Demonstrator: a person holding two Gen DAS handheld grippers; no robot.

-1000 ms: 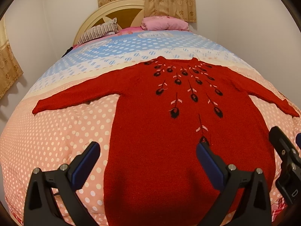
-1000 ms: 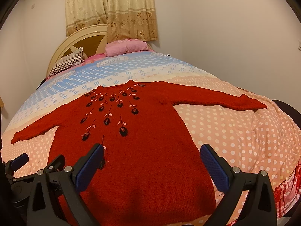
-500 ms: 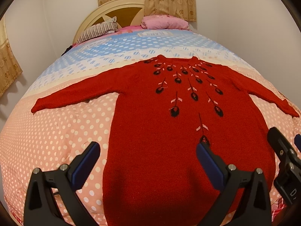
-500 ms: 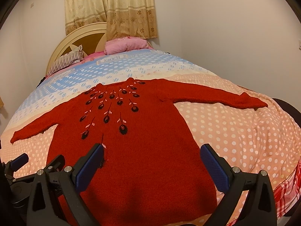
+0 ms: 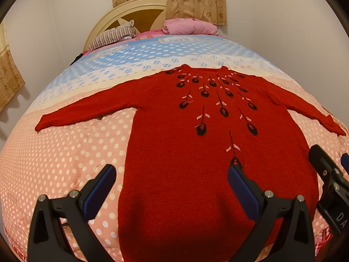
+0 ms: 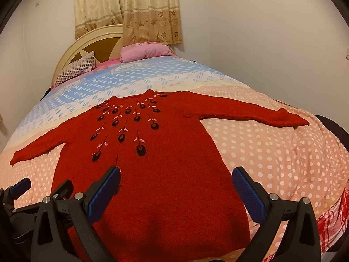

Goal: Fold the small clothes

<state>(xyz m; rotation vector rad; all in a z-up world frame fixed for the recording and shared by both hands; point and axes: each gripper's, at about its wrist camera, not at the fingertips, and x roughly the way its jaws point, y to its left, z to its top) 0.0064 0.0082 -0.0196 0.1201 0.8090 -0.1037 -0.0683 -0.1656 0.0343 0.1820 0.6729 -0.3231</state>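
A red knitted sweater with black and pink embroidered flowers lies flat on the bed, front up, both sleeves spread out sideways, hem toward me. My left gripper hovers open above the hem's left part, its left finger off the sweater's edge. Open too, my right gripper hangs above the hem's right part. Nothing sits between either pair of fingers. The right gripper's body shows at the right edge of the left wrist view; the left gripper's body shows low left in the right wrist view.
The bed has a pink and blue dotted cover. A striped pillow and a pink bundle lie by the headboard. Walls close in on both sides; curtains hang behind.
Both grippers have drifted slightly closer to the bed; the sweater looks a touch lower and larger in view. The sweater itself has not moved.
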